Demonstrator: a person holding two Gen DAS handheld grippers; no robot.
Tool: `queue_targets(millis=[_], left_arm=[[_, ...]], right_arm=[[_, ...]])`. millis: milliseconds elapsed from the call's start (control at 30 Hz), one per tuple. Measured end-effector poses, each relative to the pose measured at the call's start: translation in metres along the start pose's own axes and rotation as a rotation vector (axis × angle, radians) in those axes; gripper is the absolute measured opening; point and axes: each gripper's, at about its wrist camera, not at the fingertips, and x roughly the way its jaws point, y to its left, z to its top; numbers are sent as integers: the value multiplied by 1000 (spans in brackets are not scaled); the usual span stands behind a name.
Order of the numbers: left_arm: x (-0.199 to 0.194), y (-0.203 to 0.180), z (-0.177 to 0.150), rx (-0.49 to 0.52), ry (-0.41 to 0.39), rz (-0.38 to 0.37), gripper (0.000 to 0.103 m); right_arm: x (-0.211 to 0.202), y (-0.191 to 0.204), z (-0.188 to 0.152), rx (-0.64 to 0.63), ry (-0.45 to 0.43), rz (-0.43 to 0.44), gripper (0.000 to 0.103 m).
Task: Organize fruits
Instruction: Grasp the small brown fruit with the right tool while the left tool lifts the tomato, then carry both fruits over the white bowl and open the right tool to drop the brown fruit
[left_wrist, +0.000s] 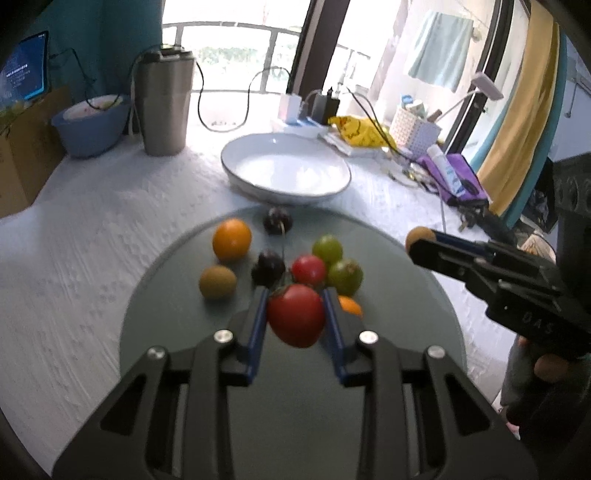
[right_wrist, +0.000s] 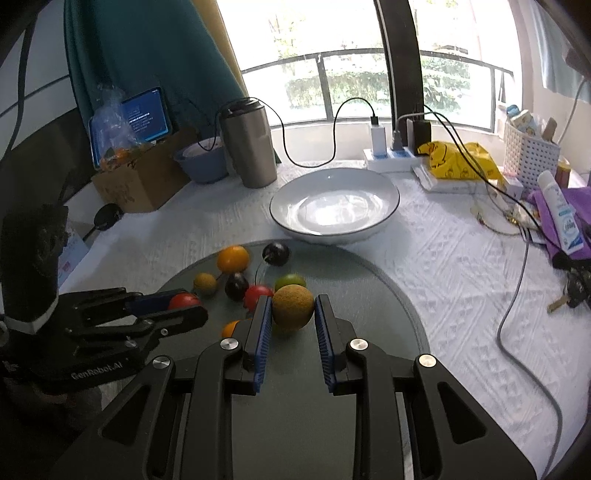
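Tumbler: we see a steel tumbler (right_wrist: 249, 144) upright beside a blue bowl (right_wrist: 201, 160).
Power strip: we see a power strip (right_wrist: 391, 157) bearing chargers.
Basket: we note a white basket (right_wrist: 530, 155) behind a lotion tube (right_wrist: 563, 218).
Tablet: our view shows a lit tablet (right_wrist: 146, 116) over a cardboard box (right_wrist: 142, 182).

Home: balcony window (right_wrist: 332, 85), hanging towel (left_wrist: 439, 48), cluttered table (right_wrist: 443, 258).

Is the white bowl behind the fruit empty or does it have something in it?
Empty. The white bowl shows only bare, shiny inside in both views; all the fruit sits on the grey board or in grippers.

Bright railed window (right_wrist: 369, 74) behind white-clothed table (right_wrist: 461, 280)
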Motion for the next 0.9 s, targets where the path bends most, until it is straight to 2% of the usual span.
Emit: queue_targets(millis=[367,900], left_arm=[[6,10,42,12,-67,2,31],[57,17,99,47,-91,-5,31]], right_arm=[[11,-14,31,-34,-26,-31,26],[61,-46,78,-43,-37,-33,26]])
